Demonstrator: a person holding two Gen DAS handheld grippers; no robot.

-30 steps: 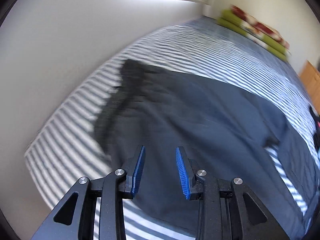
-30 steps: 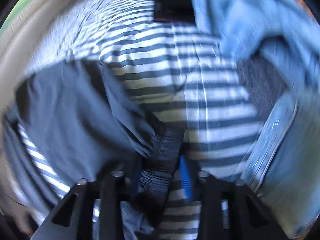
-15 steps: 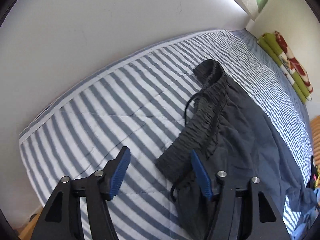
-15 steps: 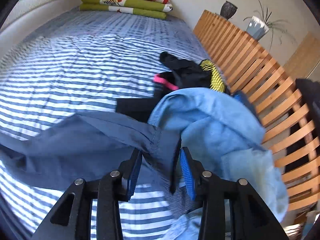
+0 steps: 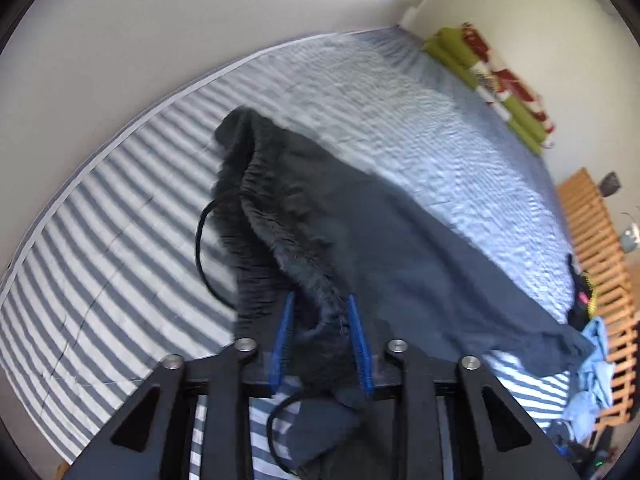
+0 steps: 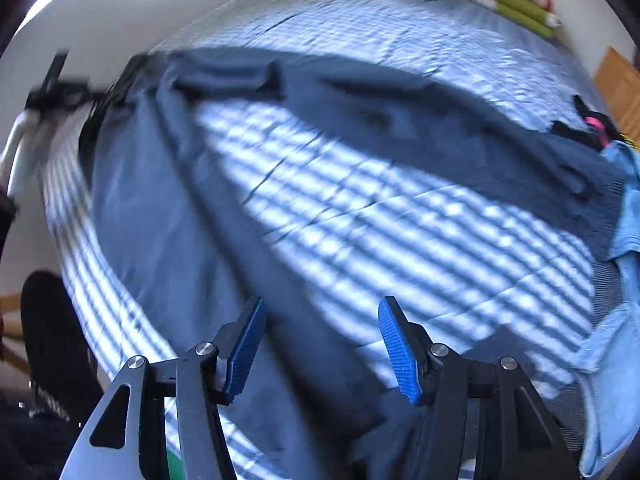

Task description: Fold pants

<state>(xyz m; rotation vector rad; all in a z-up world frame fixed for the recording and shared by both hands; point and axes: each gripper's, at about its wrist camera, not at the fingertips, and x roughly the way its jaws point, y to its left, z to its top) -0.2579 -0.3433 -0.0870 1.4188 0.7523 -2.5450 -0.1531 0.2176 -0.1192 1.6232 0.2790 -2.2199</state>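
a blue-and-white striped bed (image 5: 120,240) carries dark slate-grey drawstring pants (image 5: 400,240) spread across it, legs splayed. the left gripper (image 5: 320,344) has the bunched waistband between its closing jaws. the right gripper (image 6: 320,344) hovers over one leg, jaws opening and empty.

a home bedroom: striped bed (image 5: 120,280), folded blankets (image 5: 504,84), wooden slatted footboard (image 5: 592,240)

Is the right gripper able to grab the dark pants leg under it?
Probably yes: the right gripper hangs just above the pants leg, its jaws opening with nothing between them or in the way.
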